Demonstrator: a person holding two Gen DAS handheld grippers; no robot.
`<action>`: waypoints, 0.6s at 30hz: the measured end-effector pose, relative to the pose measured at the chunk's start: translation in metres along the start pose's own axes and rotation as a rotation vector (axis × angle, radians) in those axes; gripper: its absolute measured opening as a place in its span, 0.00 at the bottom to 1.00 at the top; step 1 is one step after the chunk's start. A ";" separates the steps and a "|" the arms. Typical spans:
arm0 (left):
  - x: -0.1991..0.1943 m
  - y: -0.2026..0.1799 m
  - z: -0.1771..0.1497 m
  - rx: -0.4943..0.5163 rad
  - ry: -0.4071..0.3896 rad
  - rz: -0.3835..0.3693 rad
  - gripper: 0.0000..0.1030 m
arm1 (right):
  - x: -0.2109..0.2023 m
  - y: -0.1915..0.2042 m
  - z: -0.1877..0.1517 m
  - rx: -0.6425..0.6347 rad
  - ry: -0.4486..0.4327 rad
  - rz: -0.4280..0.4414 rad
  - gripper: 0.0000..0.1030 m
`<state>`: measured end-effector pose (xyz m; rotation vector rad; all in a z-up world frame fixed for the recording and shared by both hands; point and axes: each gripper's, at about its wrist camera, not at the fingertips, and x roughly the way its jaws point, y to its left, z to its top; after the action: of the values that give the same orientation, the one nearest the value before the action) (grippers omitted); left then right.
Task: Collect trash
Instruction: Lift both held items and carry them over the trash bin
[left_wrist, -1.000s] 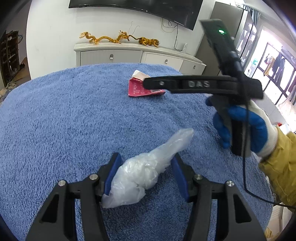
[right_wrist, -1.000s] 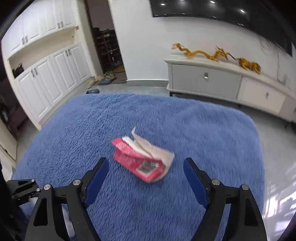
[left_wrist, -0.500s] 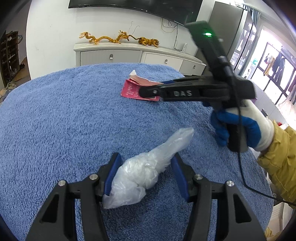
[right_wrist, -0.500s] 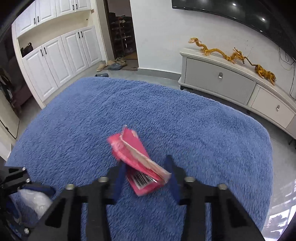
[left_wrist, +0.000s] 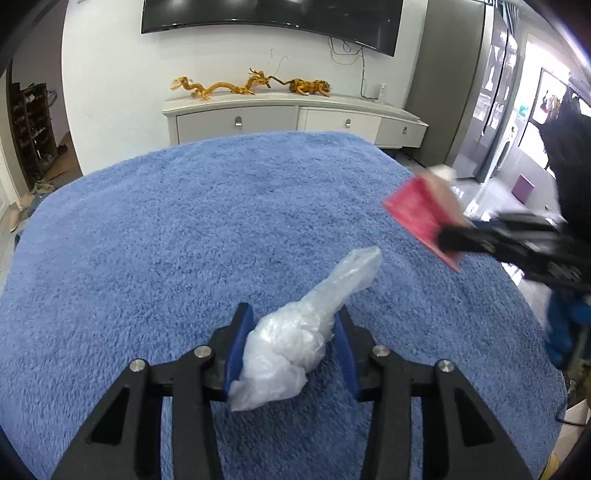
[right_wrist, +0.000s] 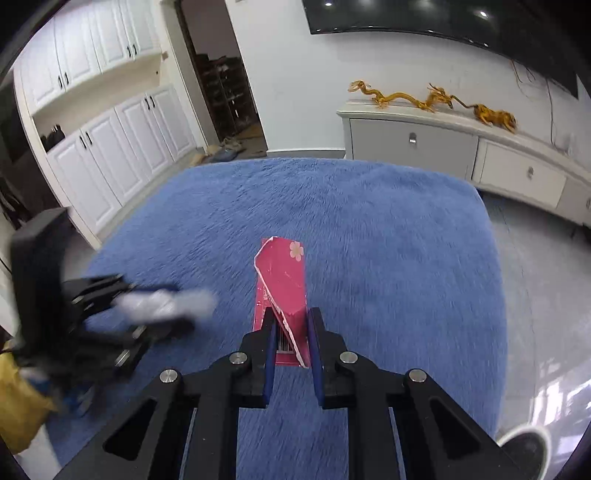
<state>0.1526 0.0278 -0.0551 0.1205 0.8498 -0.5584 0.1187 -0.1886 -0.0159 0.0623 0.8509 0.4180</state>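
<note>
1. The right claw (right_wrist: 291, 338) is clamped tight on the near end of a torn pink carton (right_wrist: 282, 288), which sticks out ahead of its tips, lifted clear of the blue plush cover (right_wrist: 388, 258) on the bench. Its jaws have just closed on it. I'd keep that squeeze firm; the carton is flattened and light, so it could slip if swung hard.
2. The left claw (left_wrist: 291, 350) has a crumpled clear plastic bag (left_wrist: 295, 339) between its blue pads (left_wrist: 236, 350), the bag's tail trailing ahead and to the right. Its jaws have just been narrowing, and both pads look pressed into the bag, which rests on the cover.
3. The bag is soft and slippery, I think: close fully before lifting, then raise straight up.
4. No bin shows in either view, so I can't say where the trash goes.
</note>
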 end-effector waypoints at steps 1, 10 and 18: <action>-0.005 -0.001 -0.001 -0.009 -0.006 -0.005 0.39 | -0.009 0.001 -0.006 0.005 -0.003 0.008 0.15; -0.072 -0.030 -0.010 0.022 -0.084 -0.005 0.37 | -0.091 0.024 -0.061 0.039 -0.058 0.029 0.15; -0.110 -0.062 -0.015 -0.004 -0.136 -0.079 0.37 | -0.150 0.019 -0.100 0.139 -0.143 0.014 0.15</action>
<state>0.0528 0.0260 0.0238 0.0452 0.7258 -0.6318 -0.0494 -0.2395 0.0297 0.2239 0.7383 0.3629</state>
